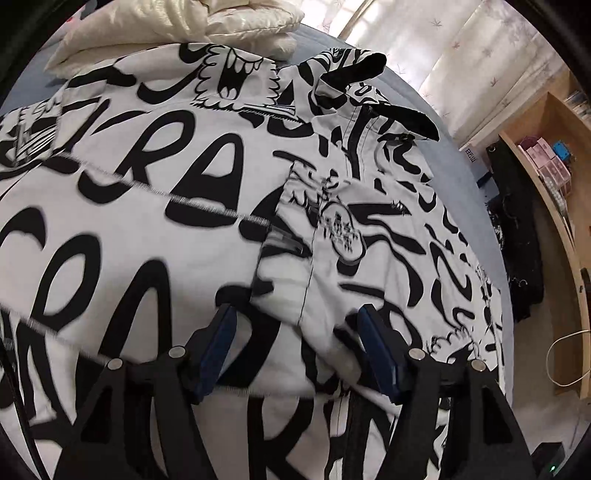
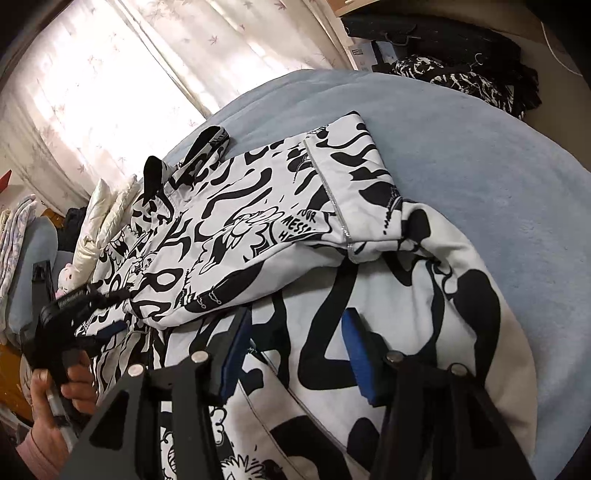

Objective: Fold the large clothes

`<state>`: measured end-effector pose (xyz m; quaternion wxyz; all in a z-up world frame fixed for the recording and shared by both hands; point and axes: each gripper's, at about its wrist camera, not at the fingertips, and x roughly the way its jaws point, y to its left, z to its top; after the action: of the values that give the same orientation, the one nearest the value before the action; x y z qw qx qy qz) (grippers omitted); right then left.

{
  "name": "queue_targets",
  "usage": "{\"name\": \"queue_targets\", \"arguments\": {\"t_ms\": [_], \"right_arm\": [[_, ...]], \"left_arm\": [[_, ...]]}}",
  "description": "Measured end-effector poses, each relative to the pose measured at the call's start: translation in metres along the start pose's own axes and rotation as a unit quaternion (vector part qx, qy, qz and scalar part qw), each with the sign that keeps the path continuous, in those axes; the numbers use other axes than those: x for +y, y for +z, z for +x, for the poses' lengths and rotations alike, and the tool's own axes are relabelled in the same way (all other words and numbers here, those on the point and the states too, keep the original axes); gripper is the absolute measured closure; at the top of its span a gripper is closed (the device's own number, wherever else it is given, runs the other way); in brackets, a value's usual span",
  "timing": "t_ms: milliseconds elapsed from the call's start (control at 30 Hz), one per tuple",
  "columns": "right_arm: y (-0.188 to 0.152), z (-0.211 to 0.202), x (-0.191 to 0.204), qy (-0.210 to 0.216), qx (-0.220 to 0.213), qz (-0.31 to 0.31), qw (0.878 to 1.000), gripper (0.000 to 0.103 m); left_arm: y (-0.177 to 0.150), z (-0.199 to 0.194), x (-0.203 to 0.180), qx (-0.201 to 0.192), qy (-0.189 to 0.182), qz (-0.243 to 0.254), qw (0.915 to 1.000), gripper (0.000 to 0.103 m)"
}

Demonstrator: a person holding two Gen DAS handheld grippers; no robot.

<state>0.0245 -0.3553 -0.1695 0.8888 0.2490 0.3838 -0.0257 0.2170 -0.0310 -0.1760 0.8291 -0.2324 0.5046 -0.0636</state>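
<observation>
A large white hooded jacket (image 1: pixel 147 206) with a bold black graffiti print lies spread on a light blue bed (image 2: pixel 480 155). One sleeve (image 1: pixel 351 240) is folded across its body, cuff end toward me. My left gripper (image 1: pixel 299 345) hovers over that cuff with its blue pads (image 1: pixel 221 339) standing apart, fabric lying between and under them, not pinched. In the right wrist view the same sleeve (image 2: pixel 258 221) crosses the jacket. My right gripper (image 2: pixel 297 356) is open just above the jacket's lower part (image 2: pixel 406 288). A hand (image 2: pixel 55 387) grips the left tool's handle at the lower left.
A cream puffer jacket (image 1: pixel 184 26) lies folded at the bed's far end. Sheer curtains (image 2: pixel 92 74) cover the window. A wooden shelf (image 1: pixel 554 184) and dark clothes (image 1: pixel 517 240) stand beside the bed. A white cable (image 1: pixel 565 354) lies on the floor.
</observation>
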Motion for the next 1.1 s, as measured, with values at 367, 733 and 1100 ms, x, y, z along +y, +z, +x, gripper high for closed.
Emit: {"name": "queue_targets", "arguments": {"t_ms": [367,733,1100], "right_arm": [[0.077,-0.029,0.022,0.016,-0.001,-0.002,1.000,0.037],[0.183,0.087,-0.072,-0.061,0.086,0.076,0.991,0.039],[0.176,0.093,-0.069,-0.126,0.063,-0.004,0.990,0.099]], "left_arm": [[0.030,0.039,-0.026,0.006,0.061,0.103,0.9928,0.035],[0.055,0.057,-0.041,0.031,0.098,0.125,0.9868,0.067],[0.049,0.061,-0.062,-0.016,0.134,0.211,0.9683,0.077]]}}
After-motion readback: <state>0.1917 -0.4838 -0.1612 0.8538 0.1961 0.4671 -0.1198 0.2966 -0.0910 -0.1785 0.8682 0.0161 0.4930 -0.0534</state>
